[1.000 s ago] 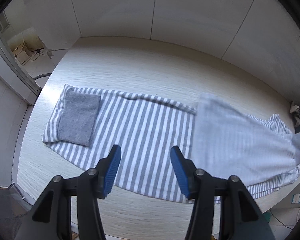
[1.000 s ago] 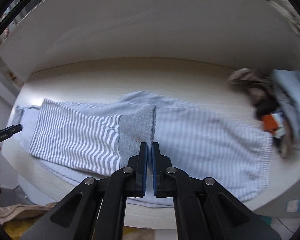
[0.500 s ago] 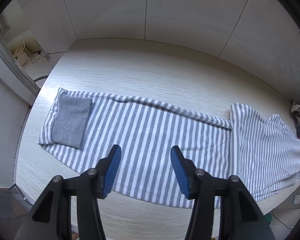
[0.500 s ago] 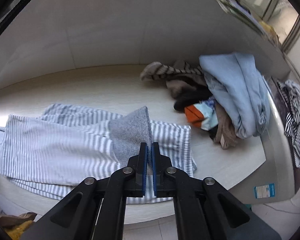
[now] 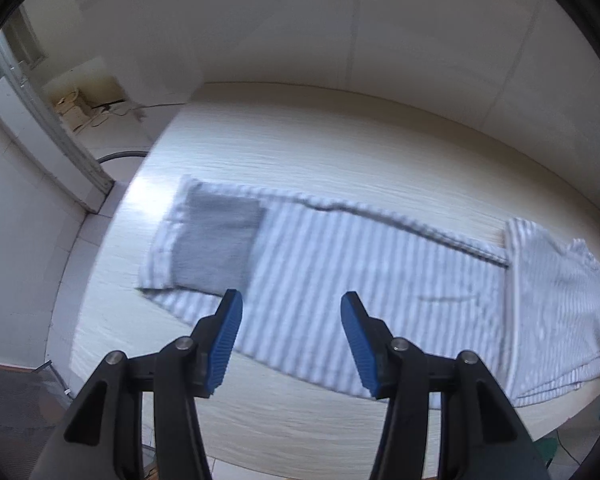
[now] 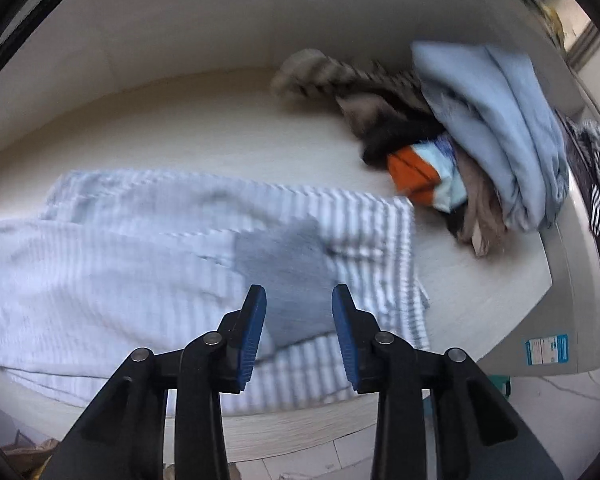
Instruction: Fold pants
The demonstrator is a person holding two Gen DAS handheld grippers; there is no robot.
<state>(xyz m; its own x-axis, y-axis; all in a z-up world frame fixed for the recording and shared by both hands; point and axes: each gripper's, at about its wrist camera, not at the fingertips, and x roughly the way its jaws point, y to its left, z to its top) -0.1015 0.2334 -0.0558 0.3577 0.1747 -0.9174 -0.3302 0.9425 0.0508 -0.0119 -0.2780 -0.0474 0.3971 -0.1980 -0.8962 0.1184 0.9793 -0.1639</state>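
Releasing now: my right gripper (image 6: 299, 322), clamped on the grey cuff (image 6: 288, 276) a second ago, is opening; cuff dropped onto the folded striped pants (image 5: 364, 276) on the table (image 5: 340, 152). My left gripper (image 5: 291, 340) hovers half-open, empty, angled steeply down.

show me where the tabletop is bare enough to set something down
Bare: the strip between the striped pants and the back wall, and the table corner beside the pants' folded end. Crowded: the clothes pile at that end.
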